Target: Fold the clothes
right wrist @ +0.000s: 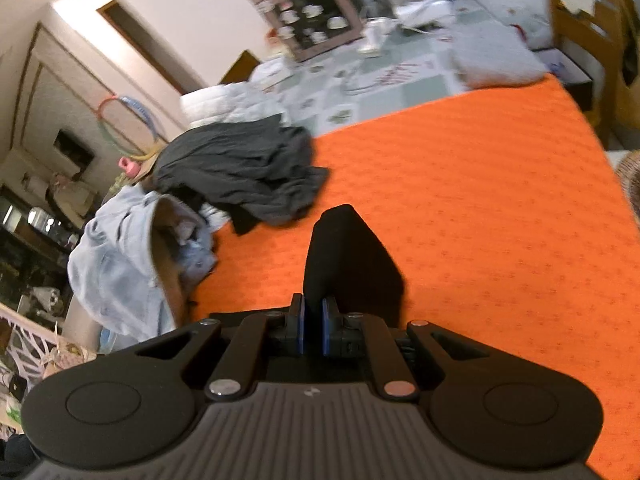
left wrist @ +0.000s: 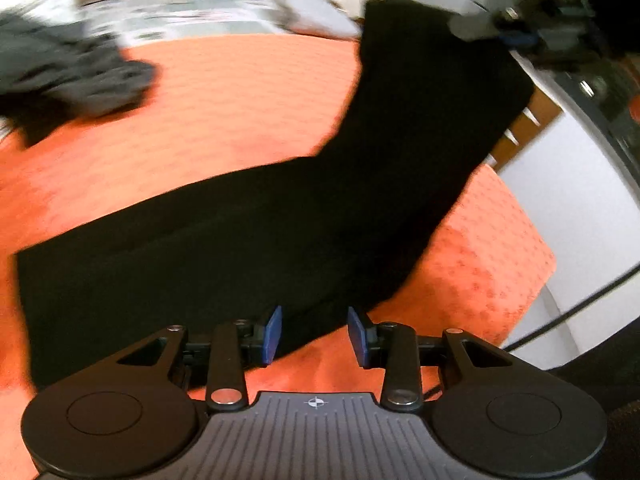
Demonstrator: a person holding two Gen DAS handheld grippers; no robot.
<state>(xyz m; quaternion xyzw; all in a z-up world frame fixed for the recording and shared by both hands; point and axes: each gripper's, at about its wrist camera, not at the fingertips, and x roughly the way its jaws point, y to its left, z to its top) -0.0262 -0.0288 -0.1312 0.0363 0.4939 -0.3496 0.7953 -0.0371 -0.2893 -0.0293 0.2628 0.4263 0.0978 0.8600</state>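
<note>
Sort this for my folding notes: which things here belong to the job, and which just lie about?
In the job: black garment, right gripper shut on it, left gripper open over it, orange bedspread.

Lying about: dark grey clothes heap, pale blue denim, hoop, tea-set box.

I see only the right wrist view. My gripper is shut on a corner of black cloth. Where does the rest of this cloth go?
Observer: The black cloth runs as a long band across the orange cover, down to the left gripper.
Operator: Does the left gripper hold it?
Observer: No. Its jaws stand open; the cloth's edge lies between the pads, not pressed.
Operator: Does the cloth lie flat?
Observer: Only the near part lies on the cover. The far end rises off it to the right gripper.
</note>
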